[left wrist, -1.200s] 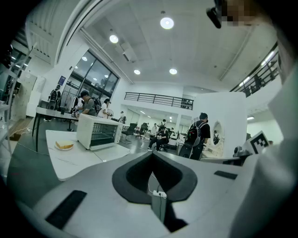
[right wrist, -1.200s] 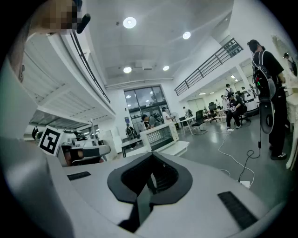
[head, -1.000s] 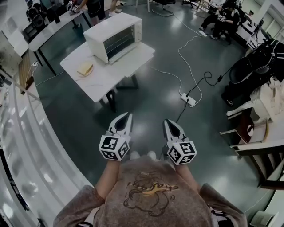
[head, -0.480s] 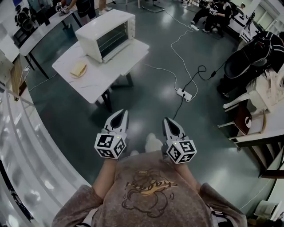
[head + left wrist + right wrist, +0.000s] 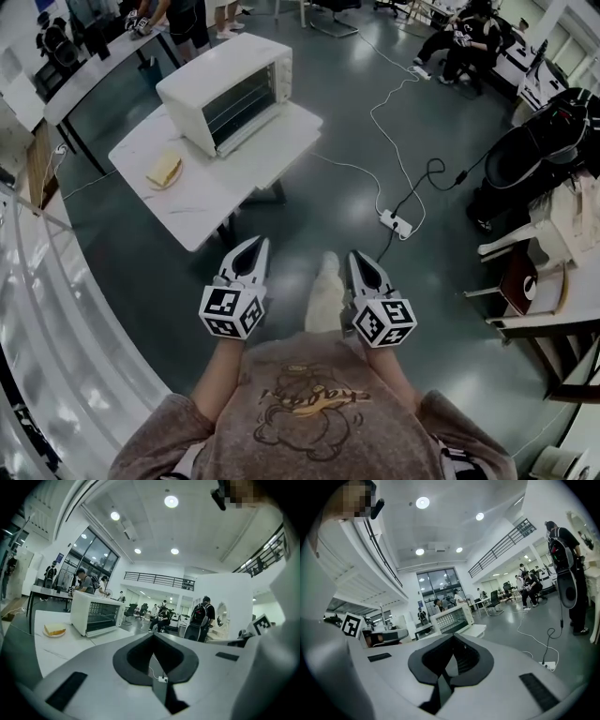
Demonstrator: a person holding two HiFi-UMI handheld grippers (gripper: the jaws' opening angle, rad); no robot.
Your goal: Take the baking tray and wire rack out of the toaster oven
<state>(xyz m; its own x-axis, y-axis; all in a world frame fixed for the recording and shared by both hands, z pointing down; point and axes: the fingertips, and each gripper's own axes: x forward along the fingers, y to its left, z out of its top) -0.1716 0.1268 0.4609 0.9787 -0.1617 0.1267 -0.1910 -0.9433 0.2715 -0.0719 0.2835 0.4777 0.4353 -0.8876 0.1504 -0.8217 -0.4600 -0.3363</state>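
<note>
My left gripper clenched, nothing in jaws; my right gripper likewise. Both well apart from toaster oven on white table.

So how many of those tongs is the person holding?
2: the left tongs and the right tongs, side by side in front of the person, both shut and empty.

Toaster oven interior too dim to make out, food beside it too small to identify.
</note>
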